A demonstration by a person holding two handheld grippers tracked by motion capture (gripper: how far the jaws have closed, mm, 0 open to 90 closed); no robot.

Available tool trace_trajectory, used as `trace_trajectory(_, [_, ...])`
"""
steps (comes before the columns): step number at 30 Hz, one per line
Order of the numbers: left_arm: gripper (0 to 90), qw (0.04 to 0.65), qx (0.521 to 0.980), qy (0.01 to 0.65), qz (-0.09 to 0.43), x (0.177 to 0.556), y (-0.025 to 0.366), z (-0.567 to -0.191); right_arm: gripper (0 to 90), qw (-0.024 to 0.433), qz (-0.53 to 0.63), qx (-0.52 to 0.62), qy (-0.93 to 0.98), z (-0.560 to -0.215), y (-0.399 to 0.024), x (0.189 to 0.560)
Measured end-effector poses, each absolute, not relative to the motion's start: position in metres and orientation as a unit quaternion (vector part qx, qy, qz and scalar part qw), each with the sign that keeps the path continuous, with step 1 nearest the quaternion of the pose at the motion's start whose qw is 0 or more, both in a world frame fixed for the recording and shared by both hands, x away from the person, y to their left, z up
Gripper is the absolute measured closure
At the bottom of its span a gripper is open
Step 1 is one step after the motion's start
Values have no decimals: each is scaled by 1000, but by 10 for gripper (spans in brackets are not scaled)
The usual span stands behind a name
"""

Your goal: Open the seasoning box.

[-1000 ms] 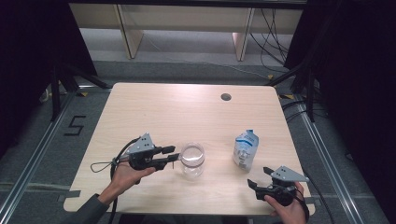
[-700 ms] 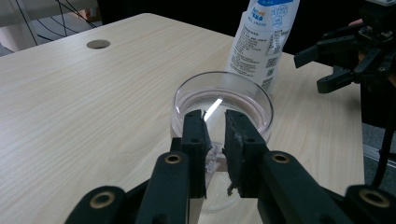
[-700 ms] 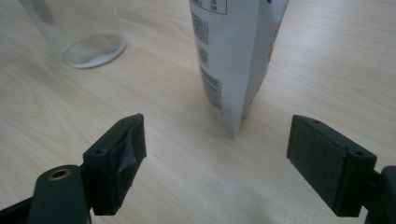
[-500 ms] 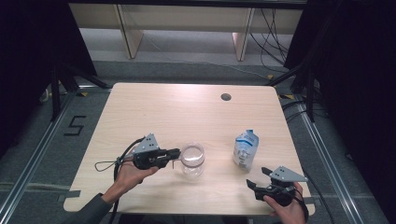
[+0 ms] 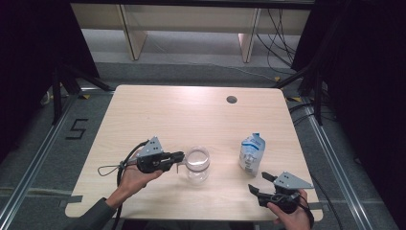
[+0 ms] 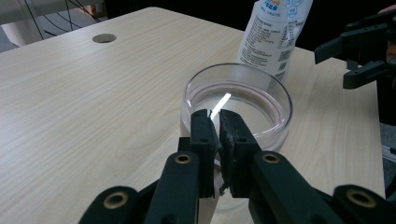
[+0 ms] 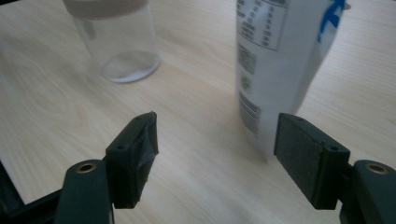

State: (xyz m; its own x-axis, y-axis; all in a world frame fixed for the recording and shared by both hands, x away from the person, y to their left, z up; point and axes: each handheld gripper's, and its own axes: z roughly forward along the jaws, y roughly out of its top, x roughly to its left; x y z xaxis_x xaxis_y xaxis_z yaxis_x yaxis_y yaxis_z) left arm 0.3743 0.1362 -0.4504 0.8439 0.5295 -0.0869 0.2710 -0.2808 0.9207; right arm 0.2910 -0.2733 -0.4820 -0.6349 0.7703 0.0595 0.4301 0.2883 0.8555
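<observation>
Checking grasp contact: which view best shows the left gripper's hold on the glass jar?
Left gripper view: the left gripper is shut on the glass jar rim, seen close. High view shows the contact small. Right gripper view shows the jar's body, its rim cropped.

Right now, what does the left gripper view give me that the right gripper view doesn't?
Left gripper view alone: the left tongs shut on the near rim of the glass jar, the jar's open mouth from above, and the table's cable hole. Right gripper view alone: the right tongs open, nothing between them, just short of the pouch; their jaws have just been closing. Both: jar, pouch, wooden table.
</observation>
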Motion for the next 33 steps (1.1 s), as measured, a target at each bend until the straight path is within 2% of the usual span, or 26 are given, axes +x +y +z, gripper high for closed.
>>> trace_trajectory(5, [838,542,791,256,122,373,136,-450,373,185,472,355,785,-478,-259,292])
trace_trajectory(9, [839,539,792,258,121,372,137,-450,422,165,483,340,790,-476,-247,296])
trace_trajectory(15, [844,540,792,255,127,371,137,-450,492,168,483,321,797,-474,-230,308])
trace_trajectory(16, [844,540,793,254,127,371,137,-450,506,156,481,333,796,-473,-226,307])
trace_trajectory(17, [844,540,792,254,128,371,137,-450,516,169,485,312,799,-473,-224,311])
trace_trajectory(20, [844,538,794,254,129,370,137,-450,524,160,487,308,802,-472,-218,313])
trace_trajectory(21, [838,542,791,254,127,370,136,-451,524,173,487,300,801,-470,-214,315])
trace_trajectory(26, [837,534,797,251,132,368,136,-449,525,164,488,295,805,-469,-208,317])
trace_trajectory(27, [839,533,797,250,133,368,137,-449,525,175,491,288,803,-469,-208,319])
trace_trajectory(28, [841,535,795,253,132,368,137,-449,525,160,493,304,800,-469,-206,317])
trace_trajectory(33, [844,539,793,252,133,368,138,-450,535,169,487,293,805,-468,-206,320])
